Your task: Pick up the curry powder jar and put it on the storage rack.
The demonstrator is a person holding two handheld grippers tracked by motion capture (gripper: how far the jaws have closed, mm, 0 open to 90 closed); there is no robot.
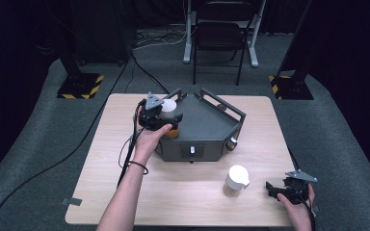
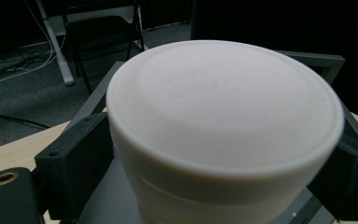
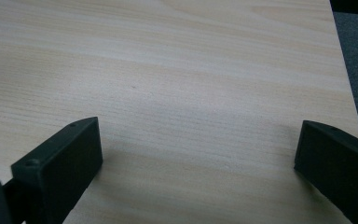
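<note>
My left gripper [image 1: 166, 115] is shut on a white lidded cup [image 1: 168, 107] at the left corner of a dark grey tray [image 1: 207, 127] in the middle of the table. In the left gripper view the white cup [image 2: 223, 126] sits between the two black jaws, its flat lid toward the camera. A second white lidded cup [image 1: 236, 180] stands upright on the table in front of the tray. My right gripper [image 1: 275, 190] rests at the table's front right corner, to the right of that cup, and is open; in the right gripper view its jaws stand wide apart over bare wood [image 3: 177, 84].
The tray has raised rails [image 1: 221, 102] and knobs on its front face [image 1: 191, 151]. A small brown item [image 1: 221, 108] lies at its far side. A cable [image 1: 125, 159] trails from the left gripper across the table. A chair [image 1: 219, 36] stands beyond the table.
</note>
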